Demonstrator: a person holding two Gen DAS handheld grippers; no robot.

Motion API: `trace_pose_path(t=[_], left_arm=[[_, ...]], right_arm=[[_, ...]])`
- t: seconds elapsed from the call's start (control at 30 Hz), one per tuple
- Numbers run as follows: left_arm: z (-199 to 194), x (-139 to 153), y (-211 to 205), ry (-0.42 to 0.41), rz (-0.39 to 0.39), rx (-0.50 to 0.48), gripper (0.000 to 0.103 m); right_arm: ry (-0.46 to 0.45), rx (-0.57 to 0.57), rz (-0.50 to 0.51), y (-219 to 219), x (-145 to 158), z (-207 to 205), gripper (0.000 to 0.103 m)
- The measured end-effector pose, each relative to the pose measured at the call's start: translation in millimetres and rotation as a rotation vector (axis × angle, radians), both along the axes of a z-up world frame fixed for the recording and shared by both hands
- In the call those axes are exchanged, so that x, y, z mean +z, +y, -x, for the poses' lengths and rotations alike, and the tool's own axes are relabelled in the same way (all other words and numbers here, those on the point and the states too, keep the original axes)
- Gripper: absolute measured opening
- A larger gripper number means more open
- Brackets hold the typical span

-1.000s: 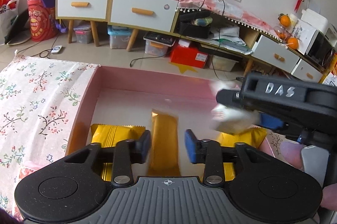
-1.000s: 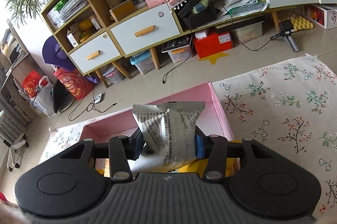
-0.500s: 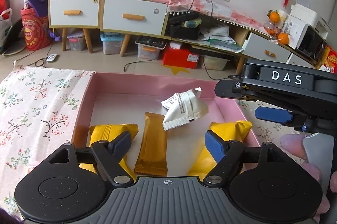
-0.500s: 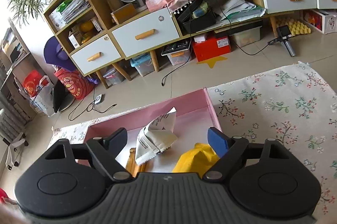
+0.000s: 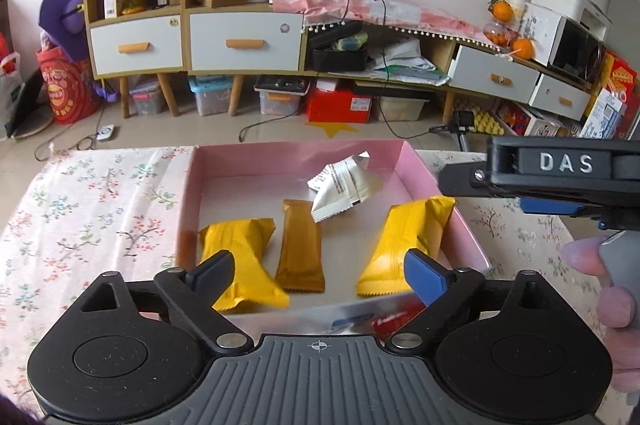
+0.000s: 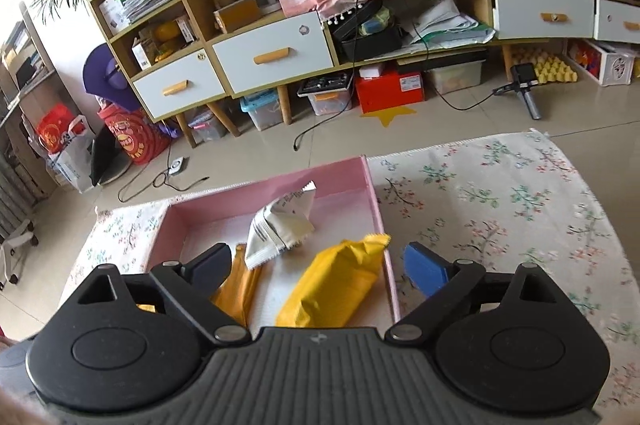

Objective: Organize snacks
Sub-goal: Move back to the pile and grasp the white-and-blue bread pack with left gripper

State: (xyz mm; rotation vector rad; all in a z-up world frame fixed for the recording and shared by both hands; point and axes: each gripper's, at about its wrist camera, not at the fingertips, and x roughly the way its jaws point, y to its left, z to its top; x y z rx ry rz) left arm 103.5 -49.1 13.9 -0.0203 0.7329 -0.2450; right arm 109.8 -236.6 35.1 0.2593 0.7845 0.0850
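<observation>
A pink box (image 5: 396, 155) (image 6: 374, 193) on the flowered cloth holds several snacks. A white printed packet (image 5: 344, 187) (image 6: 280, 227) lies toward the far wall. In front of it lie a brown bar (image 5: 301, 245) (image 6: 236, 289) and two yellow packets (image 5: 236, 259), (image 5: 408, 241) (image 6: 340, 285). My left gripper (image 5: 320, 273) hangs over the box's near side, its jaws opening wide, no pad touching a snack. My right gripper (image 6: 316, 265) (image 5: 552, 201) hovers over the box's right part, jaws also opening, holding nothing.
The flowered tablecloth (image 5: 88, 213) (image 6: 500, 209) spreads left and right of the box. A red-and-blue wrapper (image 5: 372, 321) shows below the box's near wall. Fingers of a person's hand (image 5: 604, 277) grip the right tool. Cabinets and clutter stand behind.
The right gripper opened and let the white packet fall into the box. The left gripper opened off the brown bar. Both grippers drew back and rose a little.
</observation>
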Motion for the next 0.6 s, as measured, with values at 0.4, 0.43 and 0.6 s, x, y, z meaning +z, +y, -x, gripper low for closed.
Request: trace_pose_path(t=[0.4,0.43,0.6], left_arm=[[36,6,13,0.005,-0.056,-0.076,0.099],[39,5,14,0.007,-0.065,-0.084,0.099],[54,-4,17,0.022,-0.102,-0.129,0.099]], right_arm=[[-0.005,0.053,0.086,3,4,37,0.101],[-0.002,0.053,0.082,2,3,40,0.101],[0.012,0.059,0.083,-4,-5,54,0.101]])
